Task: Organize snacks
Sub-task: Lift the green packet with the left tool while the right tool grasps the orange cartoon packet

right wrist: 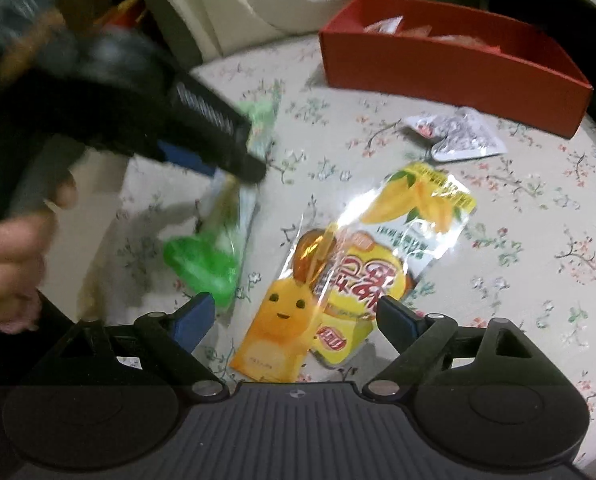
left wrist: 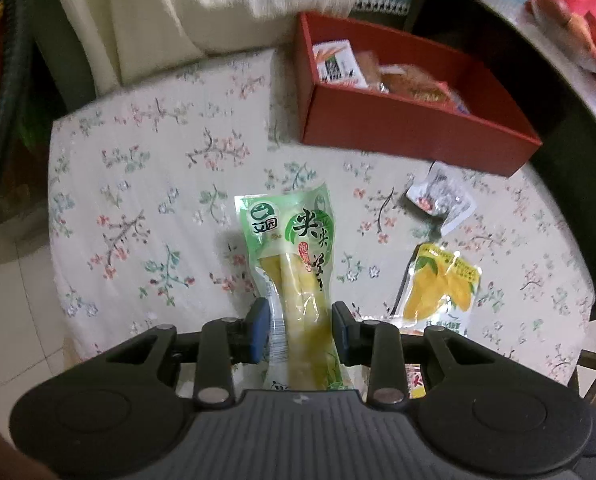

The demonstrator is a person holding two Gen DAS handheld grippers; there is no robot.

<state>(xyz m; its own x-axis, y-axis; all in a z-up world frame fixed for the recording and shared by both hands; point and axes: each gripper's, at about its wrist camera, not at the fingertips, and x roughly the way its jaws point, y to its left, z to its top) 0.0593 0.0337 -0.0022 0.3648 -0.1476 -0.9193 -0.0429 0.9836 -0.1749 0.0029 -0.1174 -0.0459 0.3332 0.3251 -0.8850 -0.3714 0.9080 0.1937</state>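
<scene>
Clearly the green bamboo-shoot pouch [left wrist: 293,280] is a soft vacuum pack with a firm core; it looks light, its glossy film probably slippery, so a pinch across the solid middle should hold better than one on the flat sealed edge; the left gripper [left wrist: 300,330] has clamped it there, both blue pads pressing its sides, its upper end hanging forward over the floral tablecloth [left wrist: 145,184]. In the right wrist view the same pouch [right wrist: 217,240] shows blurred beneath the left gripper [right wrist: 217,152], which points steeply downward in a person's hand [right wrist: 13,256].

The right gripper [right wrist: 293,316] stands wide apart and grasps nothing, tilted steeply down over 2 overlapping packets: a yellow snack bag [right wrist: 298,312] lying between its fingers, untouched, and a mango packet [right wrist: 422,204] beyond. Both seem thin, crinkly and light; their contents may crush, so a grip should be gentle. A small silver packet [right wrist: 454,136] lies near the red box [right wrist: 450,64], which already holds several snacks.
</scene>
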